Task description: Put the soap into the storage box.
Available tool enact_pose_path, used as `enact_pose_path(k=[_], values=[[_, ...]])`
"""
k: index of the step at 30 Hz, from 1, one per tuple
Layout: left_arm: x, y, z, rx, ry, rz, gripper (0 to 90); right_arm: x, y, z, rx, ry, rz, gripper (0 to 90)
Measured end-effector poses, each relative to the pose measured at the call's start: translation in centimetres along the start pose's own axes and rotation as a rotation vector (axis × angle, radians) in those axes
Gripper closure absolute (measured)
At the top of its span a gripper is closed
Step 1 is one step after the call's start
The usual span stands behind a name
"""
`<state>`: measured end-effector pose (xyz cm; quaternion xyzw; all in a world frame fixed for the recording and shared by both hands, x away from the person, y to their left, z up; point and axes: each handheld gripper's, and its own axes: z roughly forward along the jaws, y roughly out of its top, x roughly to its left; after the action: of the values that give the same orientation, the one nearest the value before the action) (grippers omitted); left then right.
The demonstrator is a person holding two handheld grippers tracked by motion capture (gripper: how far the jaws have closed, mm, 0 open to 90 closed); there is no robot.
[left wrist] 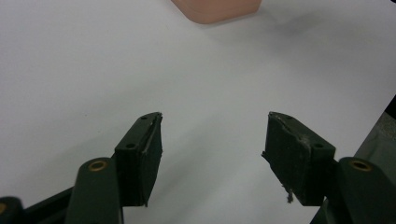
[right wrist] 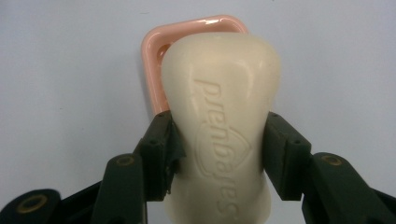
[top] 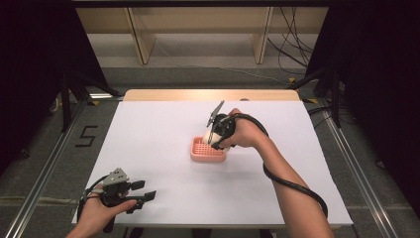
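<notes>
- High view: the white table [top: 163, 148] carries a pink soap dish [top: 207, 150] just right of its centre, with a slotted floor and rounded corners.
- The right gripper [top: 216, 139], in the person's right hand [top: 246, 133], hangs over the dish's 2 o'clock corner, its jaws aimed down and toward 8 o'clock. A cream soap bar [top: 205, 134] peeks out at the jaws, above the dish; its long axis cannot be read from here.
- The left gripper [top: 143, 191] sits near the table's 7 o'clock corner in the left hand [top: 97, 212], jaws spread and pointing toward 3 o'clock, well apart from the dish.
- Left gripper view: the two black jaws stand wide apart with bare white table between them. An edge of the pink dish [left wrist: 215, 9] shows at 12 o'clock, far ahead.
- Right gripper view: the jaws are clamped on the bar's [right wrist: 223, 126] two long sides, near its lower half. The long axis runs from 6 to 12 o'clock along the jaws, and the embossed lettering faces the camera. The far end overlaps the dish [right wrist: 152, 51], whose rim shows behind it at 11 o'clock.
</notes>
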<state>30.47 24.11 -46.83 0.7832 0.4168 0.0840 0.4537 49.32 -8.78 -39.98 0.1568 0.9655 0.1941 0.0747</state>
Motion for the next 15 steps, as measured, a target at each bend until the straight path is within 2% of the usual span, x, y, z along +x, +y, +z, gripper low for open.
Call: enact_pose_path(k=[1, 3, 4, 8, 15], values=[[0.00, 0.00, 0.00, 0.000, 0.000, 0.000, 36.2, 0.14, 0.02, 0.01, 0.005, 0.005, 0.018, 50.5], [0.00, 0.00, -0.01, 0.001, 0.000, 0.000, 36.2, -0.01, 0.13, 0.10, -0.003, -0.001, -0.006, 50.5], [0.00, 0.00, -0.02, 0.000, 0.000, 0.000, 36.2, 0.15, 0.14, 0.10, 0.003, 0.005, 0.017, 50.5], [0.01, 0.00, -0.03, -0.001, 0.000, -0.002, 36.2, 0.17, 0.34, 0.18, 0.001, 0.005, 0.015, 50.5], [0.03, 0.02, -0.08, -0.001, 0.000, 0.001, 36.2, 0.04, 0.54, 0.42, -0.007, 0.003, -0.009, 50.5]])
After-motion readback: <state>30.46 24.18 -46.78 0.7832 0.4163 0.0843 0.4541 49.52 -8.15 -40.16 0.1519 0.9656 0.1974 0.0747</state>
